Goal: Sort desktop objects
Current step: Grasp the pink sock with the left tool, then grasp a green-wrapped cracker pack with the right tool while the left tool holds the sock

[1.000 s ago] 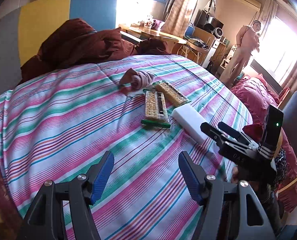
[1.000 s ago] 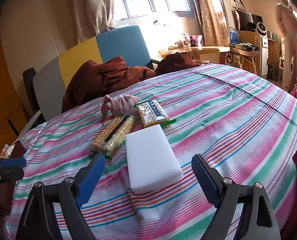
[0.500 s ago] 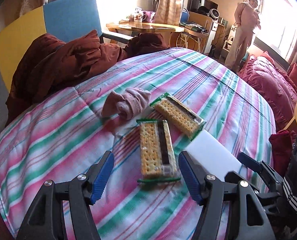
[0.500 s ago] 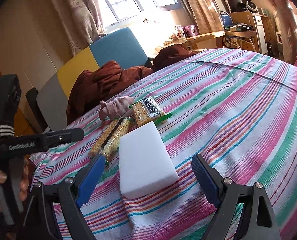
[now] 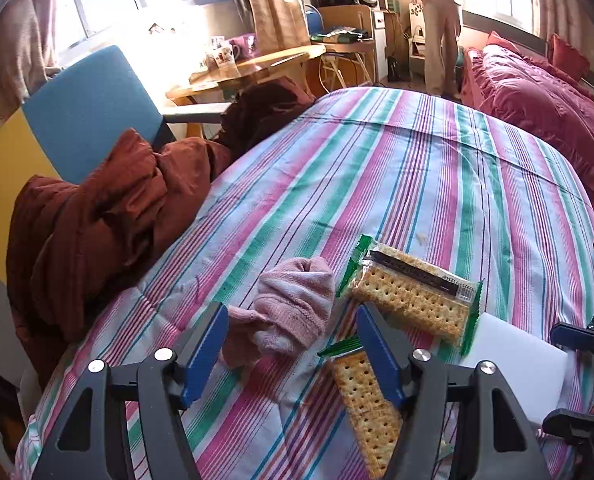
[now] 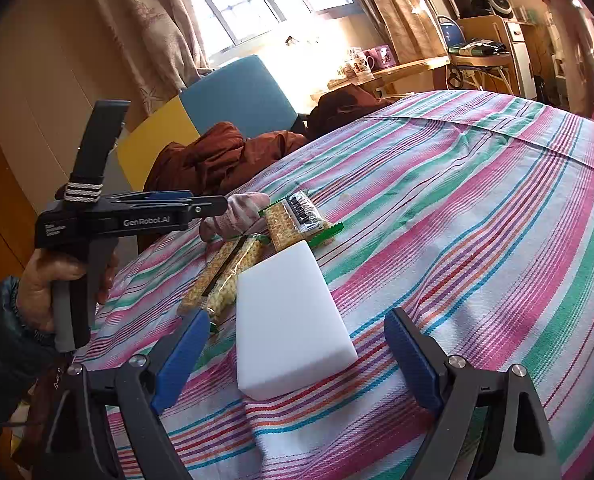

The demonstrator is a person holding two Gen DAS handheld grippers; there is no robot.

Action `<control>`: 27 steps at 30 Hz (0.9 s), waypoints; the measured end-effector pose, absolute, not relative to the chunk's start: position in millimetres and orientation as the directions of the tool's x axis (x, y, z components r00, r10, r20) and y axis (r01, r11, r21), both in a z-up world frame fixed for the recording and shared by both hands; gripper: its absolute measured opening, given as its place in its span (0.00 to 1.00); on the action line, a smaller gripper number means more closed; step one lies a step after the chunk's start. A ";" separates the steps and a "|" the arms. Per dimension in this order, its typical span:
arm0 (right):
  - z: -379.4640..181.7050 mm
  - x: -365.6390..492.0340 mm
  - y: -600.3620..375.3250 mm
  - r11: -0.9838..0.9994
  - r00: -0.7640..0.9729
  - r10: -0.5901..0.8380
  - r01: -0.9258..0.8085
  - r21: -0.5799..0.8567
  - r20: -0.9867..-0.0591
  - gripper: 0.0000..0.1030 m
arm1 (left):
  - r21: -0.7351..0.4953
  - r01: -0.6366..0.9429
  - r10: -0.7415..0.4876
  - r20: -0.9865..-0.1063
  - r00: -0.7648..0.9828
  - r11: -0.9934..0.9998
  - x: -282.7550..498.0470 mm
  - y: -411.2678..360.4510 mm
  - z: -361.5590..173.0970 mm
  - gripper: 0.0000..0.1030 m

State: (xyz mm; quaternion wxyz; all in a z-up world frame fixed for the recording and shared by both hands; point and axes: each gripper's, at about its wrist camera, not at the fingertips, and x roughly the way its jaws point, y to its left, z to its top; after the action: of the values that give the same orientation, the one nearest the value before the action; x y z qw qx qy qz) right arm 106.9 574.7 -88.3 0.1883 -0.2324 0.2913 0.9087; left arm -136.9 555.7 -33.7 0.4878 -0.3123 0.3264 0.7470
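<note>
- Two cracker packets [image 5: 411, 294] [image 5: 363, 400] lie sealed on the striped worktop [image 5: 417, 184], crackers inside.
- Left gripper [image 5: 293, 344] gapes around a pink sock [image 5: 293, 312] — right gripper [image 6: 297, 350] gapes around a white sponge block [image 6: 285, 316].
- Only the right wrist view shows a hand [image 6: 49, 280].

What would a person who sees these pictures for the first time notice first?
Probably the striped bedcover, which fills both views. On it a small group lies close together: a pink sock, two packs of crackers and a white block. The open left tongs frame the sock, and the open right tongs frame the block.
</note>
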 end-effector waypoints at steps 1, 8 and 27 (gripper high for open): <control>-88.4 106.8 574.8 -0.759 -0.821 0.207 -0.478 0.442 -0.532 0.87 | 0.173 -0.936 0.522 -0.792 -0.317 -0.306 -140.9 559.2 -37.0 0.66; -88.9 106.3 575.7 -0.760 -0.822 0.205 -0.476 0.442 -0.532 0.88 | 0.071 -0.938 0.496 -0.834 -0.242 -0.338 -165.9 571.5 -61.7 0.64; -86.5 104.5 574.5 -0.760 -0.807 0.217 -0.493 0.423 -0.549 0.87 | -0.105 -0.783 0.529 -0.791 -0.308 -0.613 -120.6 427.8 -46.7 0.44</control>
State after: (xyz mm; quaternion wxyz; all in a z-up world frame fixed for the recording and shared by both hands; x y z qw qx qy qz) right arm 104.5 574.5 -86.5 0.1959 -0.2412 0.2854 0.9067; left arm -120.6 427.8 -46.7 0.4129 -0.4189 0.1513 0.7945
